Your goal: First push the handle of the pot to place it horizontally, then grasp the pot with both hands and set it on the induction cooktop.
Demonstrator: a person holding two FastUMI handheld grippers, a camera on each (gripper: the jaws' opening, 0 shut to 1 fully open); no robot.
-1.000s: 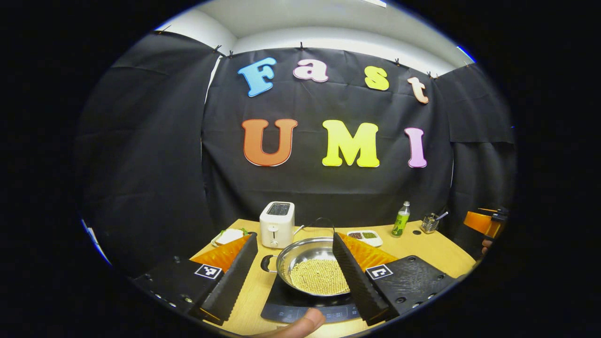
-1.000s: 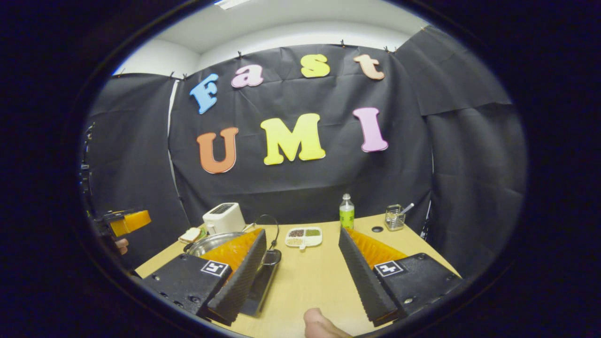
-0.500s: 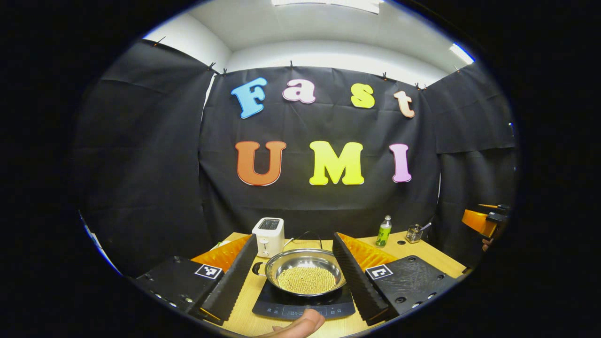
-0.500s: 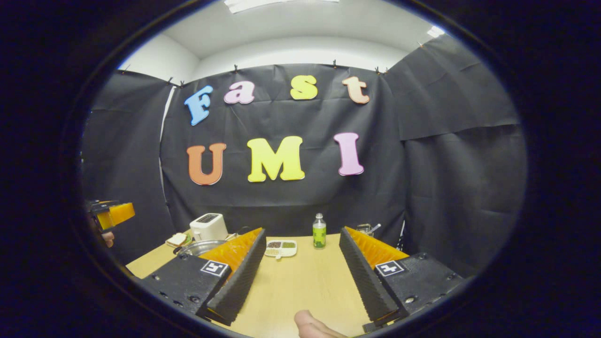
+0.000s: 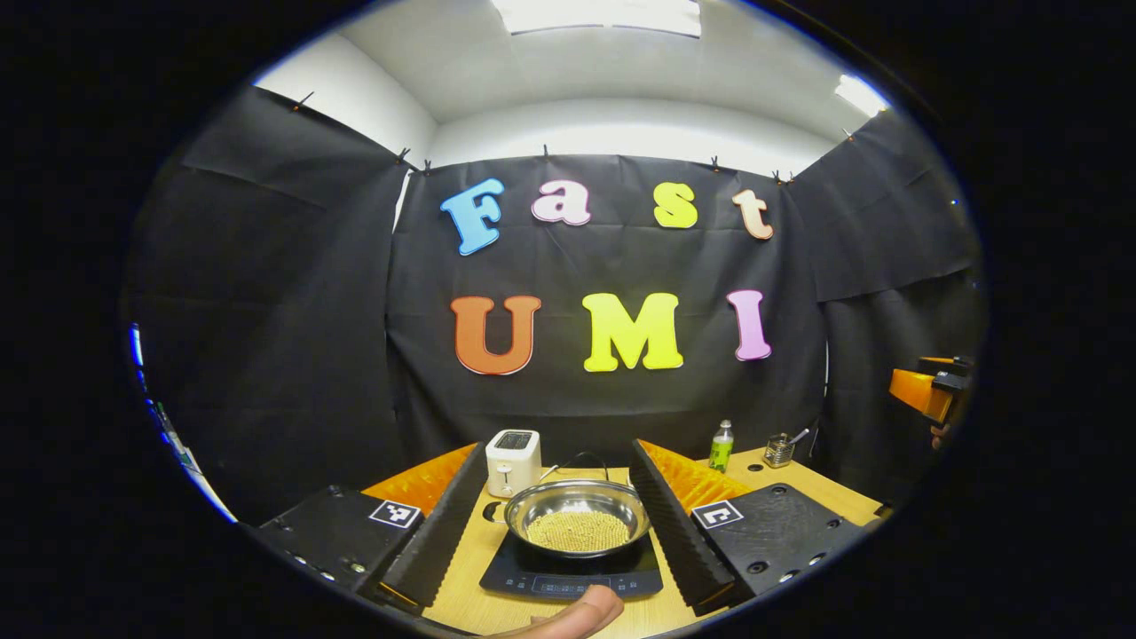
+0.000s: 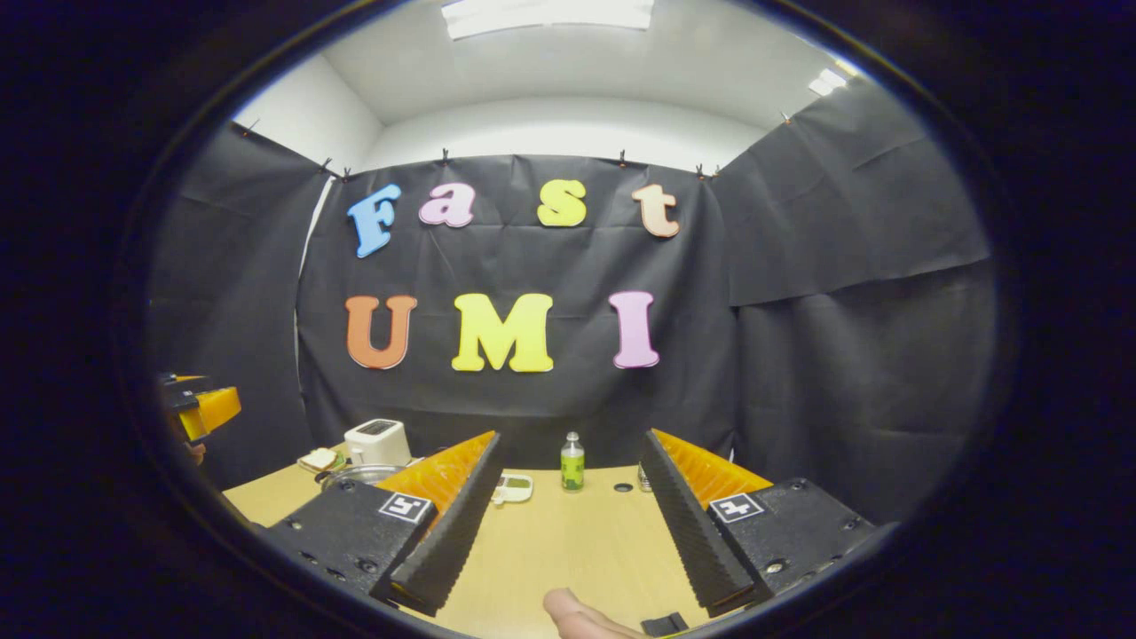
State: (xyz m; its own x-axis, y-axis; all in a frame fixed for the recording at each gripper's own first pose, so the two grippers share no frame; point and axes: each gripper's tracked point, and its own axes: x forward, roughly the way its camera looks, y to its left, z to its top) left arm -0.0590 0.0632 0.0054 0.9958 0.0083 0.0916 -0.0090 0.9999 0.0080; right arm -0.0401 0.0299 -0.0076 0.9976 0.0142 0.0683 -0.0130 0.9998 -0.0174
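A steel pot [image 5: 577, 517] holding small yellow beans sits on the black induction cooktop [image 5: 571, 573] in the left gripper view; a dark side handle [image 5: 493, 512] shows at its left. My left gripper [image 5: 557, 524] stands open, its fingers on either side of the pot and nearer the camera, touching nothing. In the right gripper view my right gripper [image 6: 572, 515] is open over bare wooden table [image 6: 568, 550], and the pot's rim [image 6: 359, 475] peeks out behind its left finger. Each gripper also appears at the edge of the other's view.
A white toaster [image 5: 512, 461] stands behind the pot with a cable beside it. A green bottle [image 5: 721, 446] and a small utensil holder [image 5: 780, 449] are at the back right. A compartment dish [image 6: 515, 486] and a sandwich plate [image 6: 318, 460] lie on the table. A thumb [image 5: 568, 617] shows at the bottom.
Both grippers have drawn back and risen away from the pot, which stays on the cooktop and now looks smaller. Both remain open.
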